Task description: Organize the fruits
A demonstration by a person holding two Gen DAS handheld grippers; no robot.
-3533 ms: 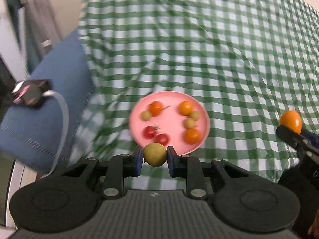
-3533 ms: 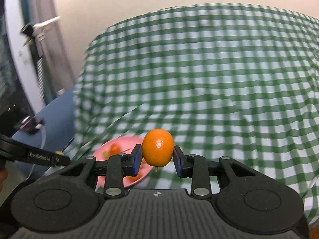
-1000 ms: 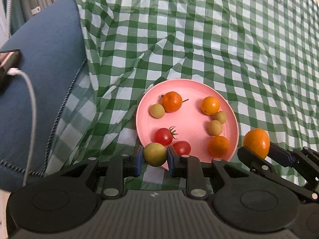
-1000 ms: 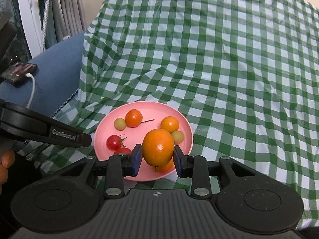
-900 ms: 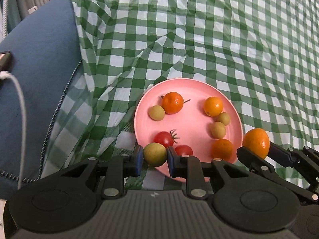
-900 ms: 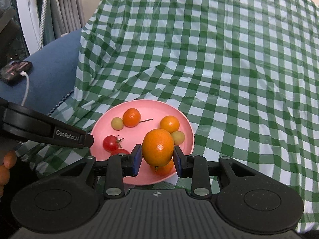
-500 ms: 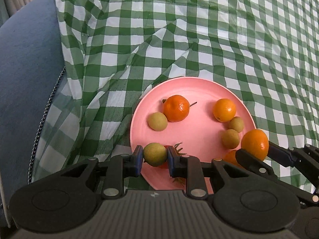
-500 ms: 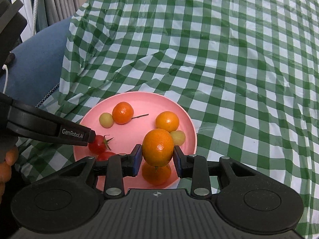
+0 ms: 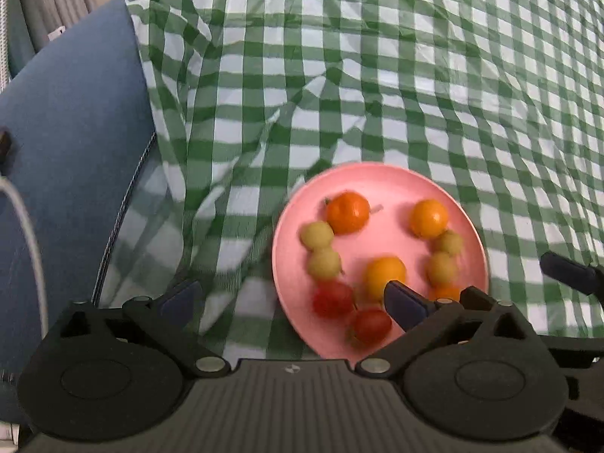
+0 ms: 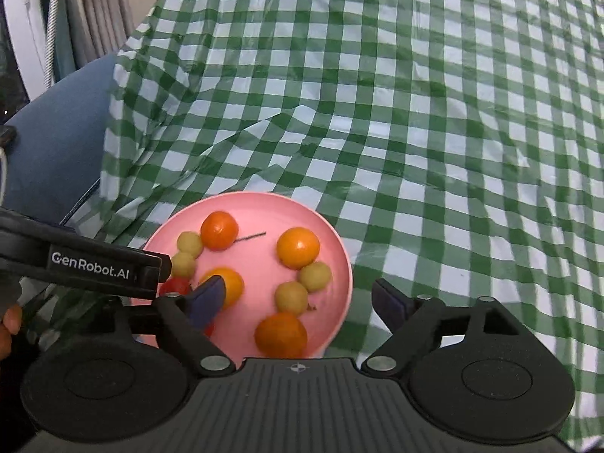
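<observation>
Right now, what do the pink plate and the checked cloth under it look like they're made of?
Pink plate: probably matte plastic or melamine, uniform colour, no glaze shine. Checked cloth: likely thin vinyl or plastic sheeting, with sharp creases and a slight sheen.

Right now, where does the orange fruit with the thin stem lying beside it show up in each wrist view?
Left wrist: the stemmed orange fruit sits at the far left of the pink plate, right of picture centre.
Right wrist: stemmed orange fruit at the plate's far left, left of centre.
Shared landmark: the pink plate on the checked cloth.
</observation>
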